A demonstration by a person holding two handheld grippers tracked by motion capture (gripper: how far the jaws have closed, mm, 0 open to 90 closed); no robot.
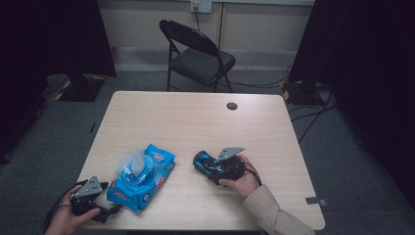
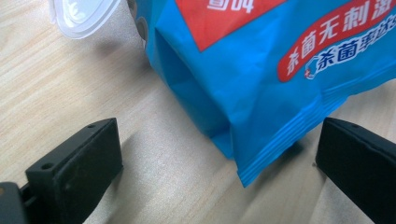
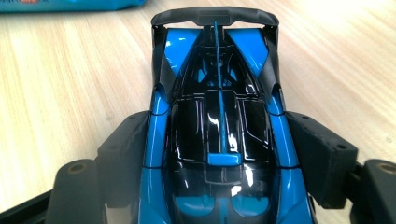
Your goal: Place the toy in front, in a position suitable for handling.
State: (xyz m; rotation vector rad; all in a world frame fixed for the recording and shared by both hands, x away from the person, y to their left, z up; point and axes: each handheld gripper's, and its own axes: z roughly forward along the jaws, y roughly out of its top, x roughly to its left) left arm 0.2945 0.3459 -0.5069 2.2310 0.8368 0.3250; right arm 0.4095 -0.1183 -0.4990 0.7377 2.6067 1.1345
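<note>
The right gripper (image 3: 219,154) is clamped on the sides of the blue toy car (image 3: 219,116) on the table (image 1: 205,122), while the left gripper (image 2: 219,158) stands apart around a corner of the blue wipes pack (image 2: 261,70).

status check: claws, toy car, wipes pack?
Right claw clamped on blue toy car. Left claw open, wipes pack corner between jaws. Nothing blocking.

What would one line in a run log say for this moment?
right hand-held gripper: shut on toy car | left hand-held gripper: open, around corner of blue wipes pack, not touching | pack lid: open
</note>
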